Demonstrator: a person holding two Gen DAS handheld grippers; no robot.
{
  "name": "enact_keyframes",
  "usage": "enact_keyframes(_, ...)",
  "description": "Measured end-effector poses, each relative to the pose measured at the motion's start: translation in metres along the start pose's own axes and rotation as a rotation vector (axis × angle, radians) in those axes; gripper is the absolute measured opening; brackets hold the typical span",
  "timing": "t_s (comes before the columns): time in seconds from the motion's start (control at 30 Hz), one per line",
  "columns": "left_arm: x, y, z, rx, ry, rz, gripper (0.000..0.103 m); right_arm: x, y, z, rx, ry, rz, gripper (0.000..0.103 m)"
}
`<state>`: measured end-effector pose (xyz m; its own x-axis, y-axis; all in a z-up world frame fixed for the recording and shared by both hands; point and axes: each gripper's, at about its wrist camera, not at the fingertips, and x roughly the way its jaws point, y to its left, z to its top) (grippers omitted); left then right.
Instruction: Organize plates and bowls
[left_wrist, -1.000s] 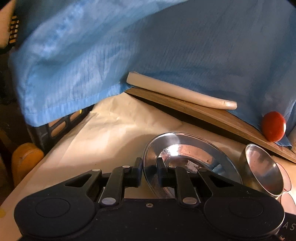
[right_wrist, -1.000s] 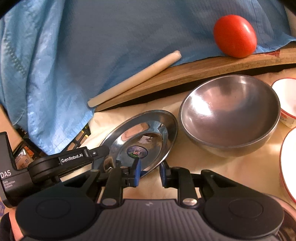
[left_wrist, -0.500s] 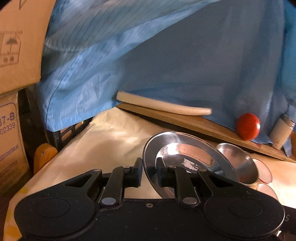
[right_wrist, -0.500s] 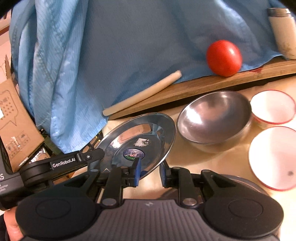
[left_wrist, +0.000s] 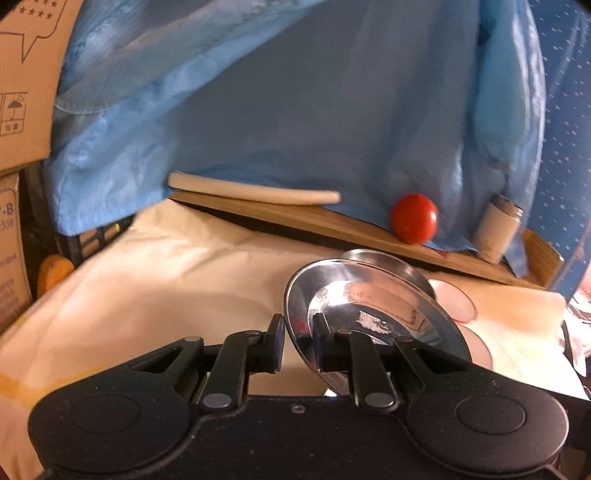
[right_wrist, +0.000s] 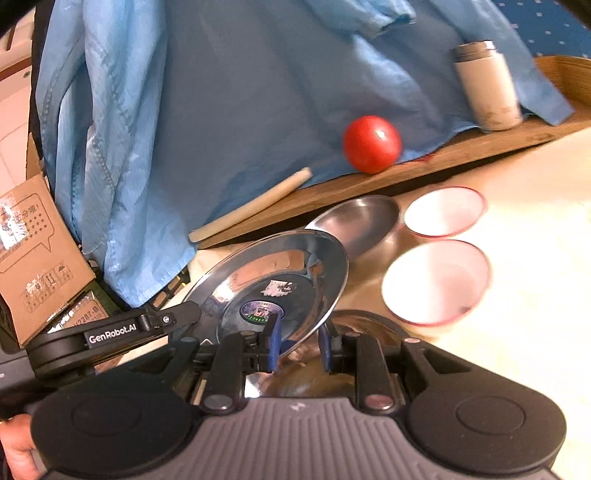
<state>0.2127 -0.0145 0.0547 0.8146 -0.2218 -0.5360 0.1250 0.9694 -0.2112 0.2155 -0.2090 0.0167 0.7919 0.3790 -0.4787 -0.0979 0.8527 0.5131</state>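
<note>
A shiny steel plate (left_wrist: 373, 314) is held tilted above the cloth-covered table (left_wrist: 166, 280). My left gripper (left_wrist: 298, 341) is shut on its near-left rim. In the right wrist view the same plate (right_wrist: 280, 280) hangs in front of my right gripper (right_wrist: 298, 349), whose blue-padded jaws stand slightly apart around the plate's near rim; I cannot tell whether they pinch it. A steel bowl (right_wrist: 358, 221) sits behind the plate. Two white bowls with red rims (right_wrist: 443, 212) (right_wrist: 437, 280) sit to its right. Another steel dish (right_wrist: 354, 321) lies partly hidden under the right gripper.
A wooden board (right_wrist: 424, 166) at the back carries a red tomato (right_wrist: 372, 143), a cream rolling pin (right_wrist: 251, 206) and a grey tumbler (right_wrist: 487, 86). Blue cloth (right_wrist: 221, 92) hangs behind. Cardboard boxes (left_wrist: 22, 74) stand on the left.
Both grippers have risen and pulled back with the steel plate, which now hangs higher and partly covers the steel bowl. The white bowls and tumbler have come into view.
</note>
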Motion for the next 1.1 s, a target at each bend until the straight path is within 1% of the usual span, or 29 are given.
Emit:
enact_keyframes(0.23,-0.005,-0.02,-0.022,0.018,0.022,-0.022,0.017,-0.022,-0.016,-0.016,-0.002,-0.012,-0.035,0.025)
enact_keyframes(0.47,-0.011,-0.029,-0.038,0.032,0.031,-0.023,0.018,-0.036,-0.024,-0.031,-0.01,-0.007,-0.056,0.025)
enact_keyframes(0.57,-0.014,-0.031,-0.044,0.039,0.033,-0.018,0.018,-0.039,-0.024,-0.036,-0.021,-0.001,-0.062,0.025)
enact_keyframes(0.77,-0.017,-0.028,-0.053,0.022,0.046,-0.018,0.018,-0.041,-0.022,-0.044,-0.039,0.011,-0.068,0.026)
enact_keyframes(1.1,-0.019,-0.022,-0.06,0.019,0.057,-0.002,0.019,-0.043,-0.016,-0.05,-0.066,0.029,-0.053,0.027)
